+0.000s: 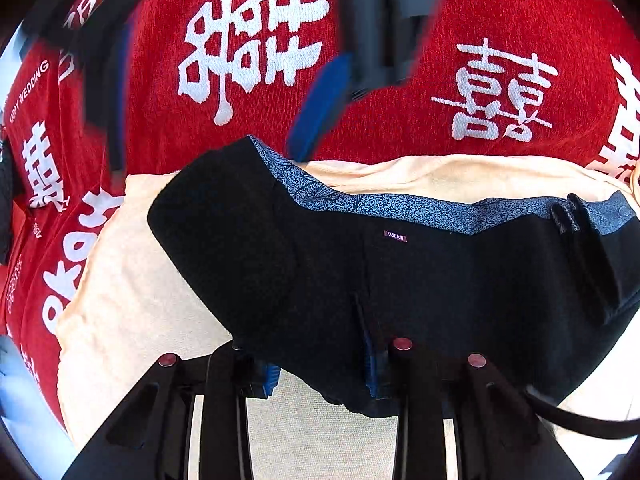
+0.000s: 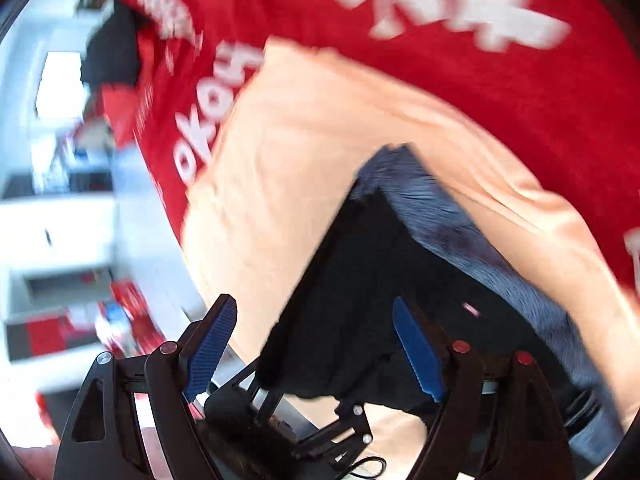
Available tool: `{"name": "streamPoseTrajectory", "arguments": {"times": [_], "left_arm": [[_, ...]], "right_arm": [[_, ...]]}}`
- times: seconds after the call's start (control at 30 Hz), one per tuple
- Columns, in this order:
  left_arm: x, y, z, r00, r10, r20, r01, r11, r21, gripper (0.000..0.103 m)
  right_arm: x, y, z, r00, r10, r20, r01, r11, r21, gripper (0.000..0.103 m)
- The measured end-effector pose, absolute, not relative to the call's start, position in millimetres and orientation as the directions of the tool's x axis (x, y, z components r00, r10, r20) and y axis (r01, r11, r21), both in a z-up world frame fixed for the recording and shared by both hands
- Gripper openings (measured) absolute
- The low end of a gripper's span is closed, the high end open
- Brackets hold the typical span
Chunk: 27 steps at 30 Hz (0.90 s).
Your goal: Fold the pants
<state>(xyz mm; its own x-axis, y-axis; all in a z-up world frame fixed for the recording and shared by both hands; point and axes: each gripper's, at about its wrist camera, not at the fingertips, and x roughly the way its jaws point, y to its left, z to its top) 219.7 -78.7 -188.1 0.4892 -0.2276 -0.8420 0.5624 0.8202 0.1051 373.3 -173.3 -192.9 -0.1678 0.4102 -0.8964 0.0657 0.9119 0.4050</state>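
Note:
Black pants [image 1: 420, 280] with a blue patterned waistband lining [image 1: 400, 204] and a small "FASHION" tag [image 1: 395, 236] lie across a cream cloth [image 1: 132, 280]. My left gripper [image 1: 320, 372] is shut on the pants' near edge, with black fabric bunched between its blue pads. In the right wrist view my right gripper [image 2: 316, 350] stands open just above the pants [image 2: 360, 272], its blue pads [image 2: 212, 344] wide apart and nothing pinched. Its blurred fingers [image 1: 320, 108] also show at the top of the left wrist view.
The cream cloth [image 2: 300, 140] lies on a red cloth [image 1: 400, 120] printed with white characters. Beyond the red cloth's left edge [image 2: 168, 128] is a blurred room with white furniture [image 2: 60, 220]. A dark linkage [image 2: 320, 428] sits below the right fingers.

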Motion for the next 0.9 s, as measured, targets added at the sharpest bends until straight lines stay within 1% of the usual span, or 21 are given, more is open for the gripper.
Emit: {"name": "streamPoseTrajectory", "arguments": {"times": [0.07,0.1,0.17,0.23,0.27,0.3,0.47,0.6,0.73,0.83,0.9], "left_arm": [[216.7,-78.5,-186.9,0.496,-0.225,-0.838,0.566,0.816,0.116,0.033],[214.5,-78.9,-185.6,0.501,-0.224,-0.836,0.569,0.813,0.123,0.033],[213.5,-81.6,-184.2,0.505,-0.223,-0.834,0.574,0.808,0.131,0.033],[214.2,-83.9,-184.8,0.489,-0.213,-0.846,0.577,0.806,0.13,0.033],[215.0,-84.6,-185.2,0.48,-0.208,-0.853,0.576,0.807,0.127,0.033],[213.9,-86.1,-181.9,0.478,-0.221,-0.85,0.585,0.802,0.12,0.033],[192.4,-115.1,-149.9,0.503,-0.284,-0.816,0.662,0.734,0.152,0.034],[164.3,-149.8,-116.9,0.495,-0.355,-0.793,0.728,0.667,0.156,0.034],[128.9,-195.1,-90.8,0.435,-0.423,-0.795,0.793,0.598,0.115,0.034],[96.8,-234.2,-82.3,0.41,-0.446,-0.796,0.835,0.534,0.131,0.034],[74.7,-262.2,-83.3,0.381,-0.457,-0.804,0.863,0.489,0.131,0.034]], "right_arm": [[378.3,-158.0,-207.7,-0.24,0.367,-0.899,0.023,0.928,0.372,0.083],[378.0,-153.2,-218.9,-0.288,0.343,-0.894,0.016,0.935,0.354,0.083],[371.6,-154.5,-231.9,-0.33,0.304,-0.893,0.018,0.948,0.317,0.083],[363.9,-165.3,-230.6,-0.296,0.309,-0.904,0.028,0.949,0.315,0.059],[359.0,-174.7,-224.9,-0.266,0.344,-0.9,0.06,0.938,0.341,0.029],[354.0,-183.3,-219.0,-0.236,0.357,-0.904,0.084,0.934,0.348,0.023],[312.4,-239.1,-169.0,-0.017,0.462,-0.886,0.181,0.873,0.452,0.021],[256.5,-293.8,-123.7,0.177,0.515,-0.839,0.237,0.805,0.544,0.02],[196.4,-352.5,-91.7,0.32,0.505,-0.801,0.289,0.754,0.591,0.021],[144.6,-394.7,-76.6,0.413,0.484,-0.772,0.33,0.71,0.622,0.021],[107.5,-427.7,-76.1,0.457,0.469,-0.756,0.37,0.673,0.641,0.021]]}}
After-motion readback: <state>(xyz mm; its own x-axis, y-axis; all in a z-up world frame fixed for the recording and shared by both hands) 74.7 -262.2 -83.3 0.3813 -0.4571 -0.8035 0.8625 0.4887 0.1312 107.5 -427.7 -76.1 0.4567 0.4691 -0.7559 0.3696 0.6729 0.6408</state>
